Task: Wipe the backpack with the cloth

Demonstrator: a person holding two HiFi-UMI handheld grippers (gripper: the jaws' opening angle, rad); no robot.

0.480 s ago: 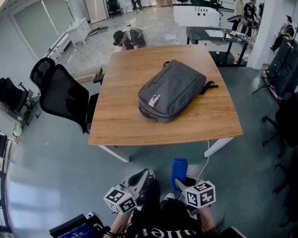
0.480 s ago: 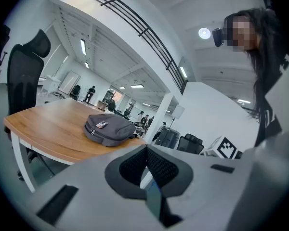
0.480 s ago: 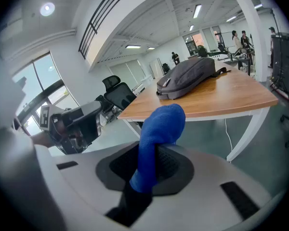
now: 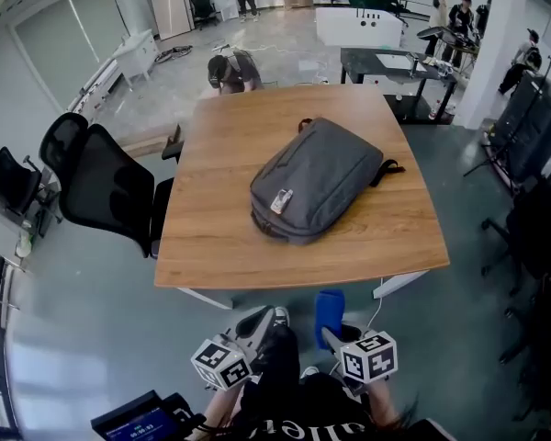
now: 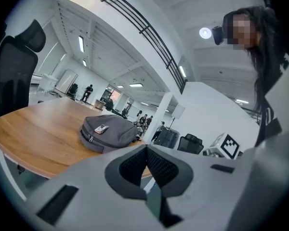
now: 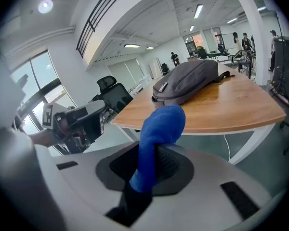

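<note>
A grey backpack (image 4: 317,179) lies flat on the wooden table (image 4: 220,237), with a small tag on its front; it also shows in the left gripper view (image 5: 108,132) and the right gripper view (image 6: 188,83). My right gripper (image 4: 329,335) is held low, short of the table's near edge, shut on a blue cloth (image 4: 329,315) that sticks up from its jaws (image 6: 156,138). My left gripper (image 4: 262,324) hangs beside it at the left, jaws shut with nothing between them (image 5: 146,165).
A black office chair (image 4: 106,186) stands at the table's left side. More dark chairs (image 4: 533,219) and equipment crowd the right. A dark desk (image 4: 404,67) stands behind the table. Several people stand far back in the room.
The view has shifted slightly toward the table; the table and backpack sit a little lower and left. Both grippers keep about the same place and hold.
</note>
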